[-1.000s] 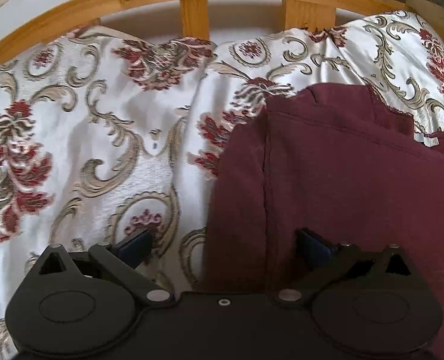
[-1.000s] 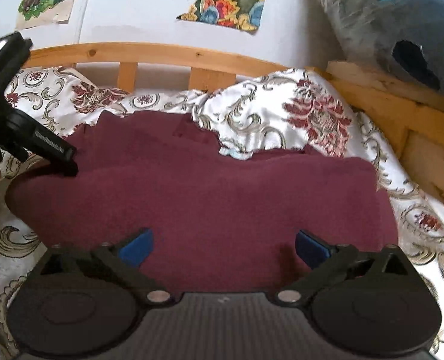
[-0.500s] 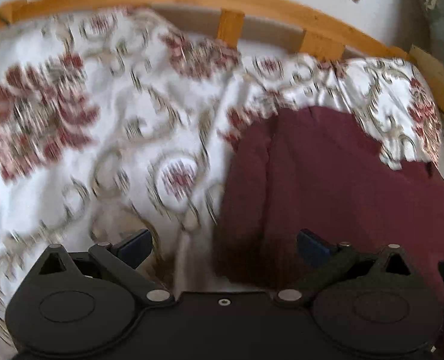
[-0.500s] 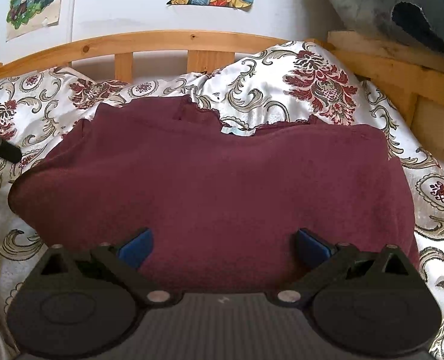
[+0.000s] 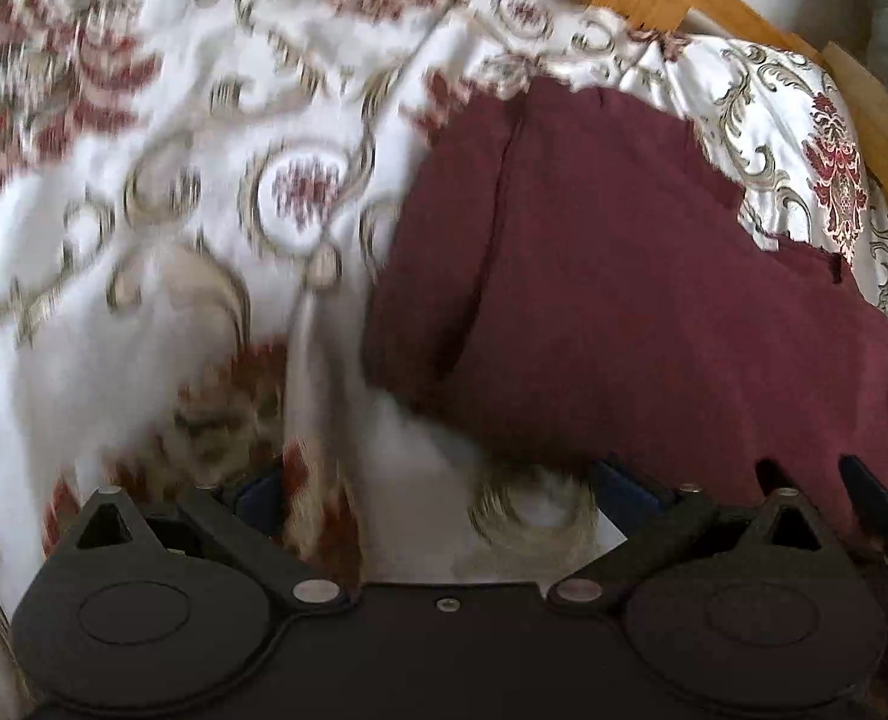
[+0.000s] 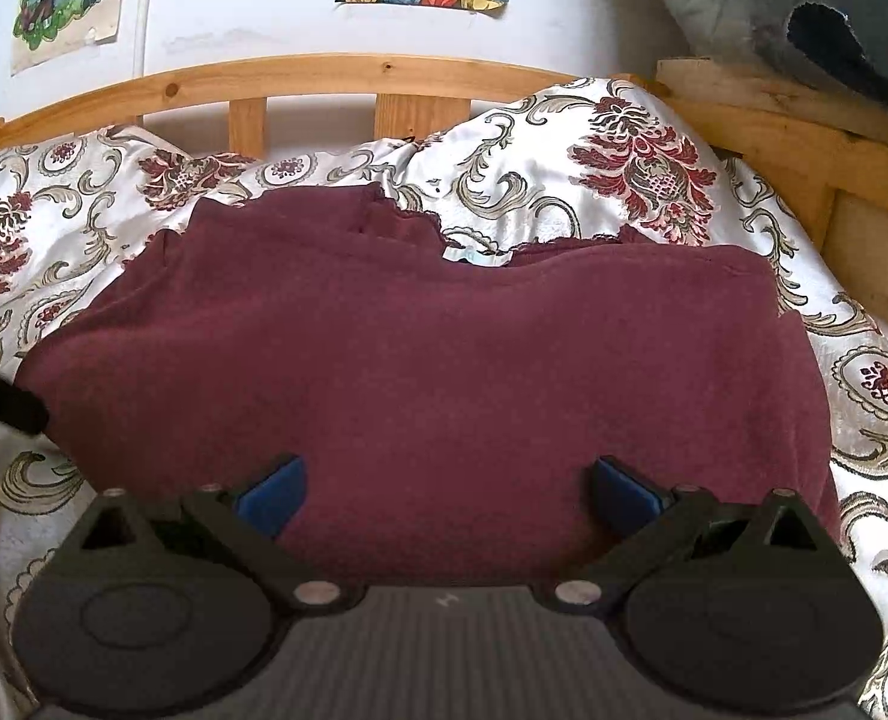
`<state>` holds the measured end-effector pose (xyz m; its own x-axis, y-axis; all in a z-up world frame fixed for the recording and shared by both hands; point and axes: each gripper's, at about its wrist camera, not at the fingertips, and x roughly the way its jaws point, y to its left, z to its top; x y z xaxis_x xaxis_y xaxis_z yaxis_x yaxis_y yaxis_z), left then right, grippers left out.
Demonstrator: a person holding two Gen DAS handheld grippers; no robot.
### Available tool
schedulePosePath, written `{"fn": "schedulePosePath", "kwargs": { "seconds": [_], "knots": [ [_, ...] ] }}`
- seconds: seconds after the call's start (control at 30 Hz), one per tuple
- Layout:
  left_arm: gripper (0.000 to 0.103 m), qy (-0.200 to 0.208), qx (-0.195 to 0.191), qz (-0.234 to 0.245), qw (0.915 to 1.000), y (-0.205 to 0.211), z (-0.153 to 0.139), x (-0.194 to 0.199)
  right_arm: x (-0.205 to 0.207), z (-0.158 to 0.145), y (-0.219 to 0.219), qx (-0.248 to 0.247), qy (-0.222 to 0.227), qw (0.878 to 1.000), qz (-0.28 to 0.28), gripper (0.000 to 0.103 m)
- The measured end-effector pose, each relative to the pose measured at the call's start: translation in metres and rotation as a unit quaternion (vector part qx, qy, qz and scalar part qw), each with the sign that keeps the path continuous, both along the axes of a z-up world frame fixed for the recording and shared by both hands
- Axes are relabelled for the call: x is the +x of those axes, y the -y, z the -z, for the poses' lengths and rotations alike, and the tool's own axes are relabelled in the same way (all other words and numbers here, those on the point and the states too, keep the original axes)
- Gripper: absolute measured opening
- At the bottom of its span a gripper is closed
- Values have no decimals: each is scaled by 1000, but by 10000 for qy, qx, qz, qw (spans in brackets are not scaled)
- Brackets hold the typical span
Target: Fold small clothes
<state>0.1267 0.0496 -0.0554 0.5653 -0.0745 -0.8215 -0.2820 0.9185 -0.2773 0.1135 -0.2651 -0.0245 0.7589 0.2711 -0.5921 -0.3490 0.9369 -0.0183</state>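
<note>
Both grippers open at the near edge of a half-folded maroon garment

The right gripper (image 6: 444, 495), jaws spread and empty, sits over the near hem of the garment (image 6: 444, 360), which fills the frame centre on the patterned bedspread (image 6: 654, 168); the left gripper (image 5: 438, 495), likewise spread, hovers over bedspread with the cloth to the right of its frame. A good next fold likely calls for pinching both near corners together, lifting evenly toward the wooden headboard (image 6: 324, 69)

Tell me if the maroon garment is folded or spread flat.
Folded. The garment lies on the bedspread as a compact doubled block, one layer's edge crossing over another near the top.
</note>
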Motion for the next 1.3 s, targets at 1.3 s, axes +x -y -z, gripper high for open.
{"fn": "schedulePosePath", "kwargs": {
  "seconds": [1.3],
  "knots": [
    [102, 925, -1128, -400, 9885, 12, 16, 9, -2, 0, 0, -30, 13, 10000, 4, 103]
  ]
}}
